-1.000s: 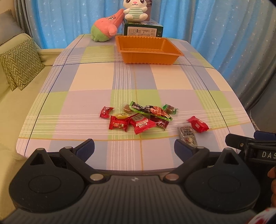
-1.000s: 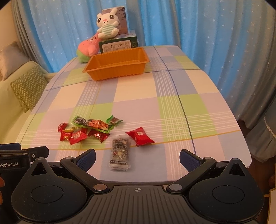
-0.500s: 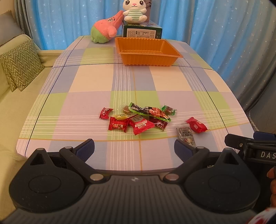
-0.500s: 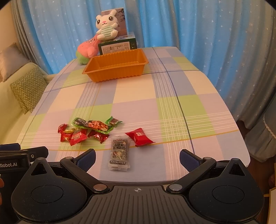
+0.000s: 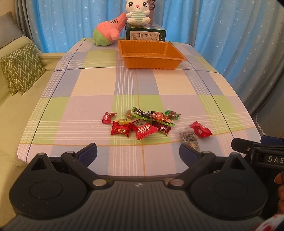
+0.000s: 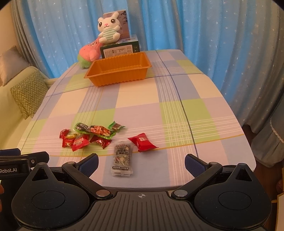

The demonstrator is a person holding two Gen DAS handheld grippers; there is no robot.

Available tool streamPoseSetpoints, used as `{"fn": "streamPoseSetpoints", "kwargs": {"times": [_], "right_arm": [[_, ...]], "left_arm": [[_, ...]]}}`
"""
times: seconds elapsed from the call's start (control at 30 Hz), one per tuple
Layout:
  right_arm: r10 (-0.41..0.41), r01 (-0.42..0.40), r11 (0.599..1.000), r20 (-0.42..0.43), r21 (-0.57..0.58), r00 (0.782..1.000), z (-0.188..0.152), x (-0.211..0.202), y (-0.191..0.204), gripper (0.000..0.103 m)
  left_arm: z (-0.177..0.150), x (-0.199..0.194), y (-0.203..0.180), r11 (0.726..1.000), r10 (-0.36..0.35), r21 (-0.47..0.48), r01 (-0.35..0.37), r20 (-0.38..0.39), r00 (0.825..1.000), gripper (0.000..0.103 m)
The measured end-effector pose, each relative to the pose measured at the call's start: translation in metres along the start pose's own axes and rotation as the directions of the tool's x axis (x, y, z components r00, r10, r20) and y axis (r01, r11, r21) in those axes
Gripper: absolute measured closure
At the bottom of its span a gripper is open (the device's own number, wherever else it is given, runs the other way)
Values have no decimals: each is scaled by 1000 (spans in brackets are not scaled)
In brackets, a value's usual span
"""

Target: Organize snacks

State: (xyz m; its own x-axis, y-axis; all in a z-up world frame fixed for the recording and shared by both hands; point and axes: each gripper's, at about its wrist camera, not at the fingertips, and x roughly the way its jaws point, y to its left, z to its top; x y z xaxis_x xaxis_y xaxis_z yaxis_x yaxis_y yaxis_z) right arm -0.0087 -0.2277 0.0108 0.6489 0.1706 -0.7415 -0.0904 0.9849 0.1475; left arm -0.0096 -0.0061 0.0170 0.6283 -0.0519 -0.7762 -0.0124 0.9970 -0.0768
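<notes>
Several wrapped snacks lie near the front of the checked table: a cluster of red packets (image 5: 142,128) with a long green packet (image 5: 152,116), a separate red packet (image 5: 200,129) (image 6: 142,142), and a grey clear packet (image 5: 190,139) (image 6: 122,159). An empty orange tray (image 5: 150,53) (image 6: 119,70) stands at the far end. My left gripper (image 5: 138,154) is open and empty, just short of the table's front edge. My right gripper (image 6: 141,162) is open and empty, its jaws standing either side of the grey packet.
A pink and green plush (image 5: 106,33), a white bunny plush (image 5: 137,10) and a green box (image 5: 145,33) stand behind the tray. A sofa with a zigzag cushion (image 5: 21,67) is on the left. Blue curtains (image 5: 221,26) hang behind and to the right.
Both grippers have drawn back and tilted a little, so the table sits slightly farther away in both views. The snacks and tray have not moved.
</notes>
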Motion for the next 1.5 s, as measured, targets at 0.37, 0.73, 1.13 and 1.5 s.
{"fn": "streamPoseSetpoints", "kwargs": {"times": [0.37, 0.73, 1.13, 1.5], "right_arm": [[0, 0, 1000, 2, 2, 1000, 0, 0, 0, 0], [0, 0, 1000, 2, 2, 1000, -1, 1, -1, 0], [25, -25, 999, -24, -26, 999, -17, 25, 3, 1], [76, -80, 995, -51, -66, 996, -16, 75, 19, 21]], "left_arm": [[0, -1, -1, 1000, 1, 1, -1, 1, 1000, 5], [0, -1, -1, 1000, 1, 0, -1, 1, 1000, 5], [-4, 20, 15, 1000, 3, -3, -3, -13, 1000, 8], [10, 60, 33, 997, -71, -43, 69, -45, 996, 17]]}}
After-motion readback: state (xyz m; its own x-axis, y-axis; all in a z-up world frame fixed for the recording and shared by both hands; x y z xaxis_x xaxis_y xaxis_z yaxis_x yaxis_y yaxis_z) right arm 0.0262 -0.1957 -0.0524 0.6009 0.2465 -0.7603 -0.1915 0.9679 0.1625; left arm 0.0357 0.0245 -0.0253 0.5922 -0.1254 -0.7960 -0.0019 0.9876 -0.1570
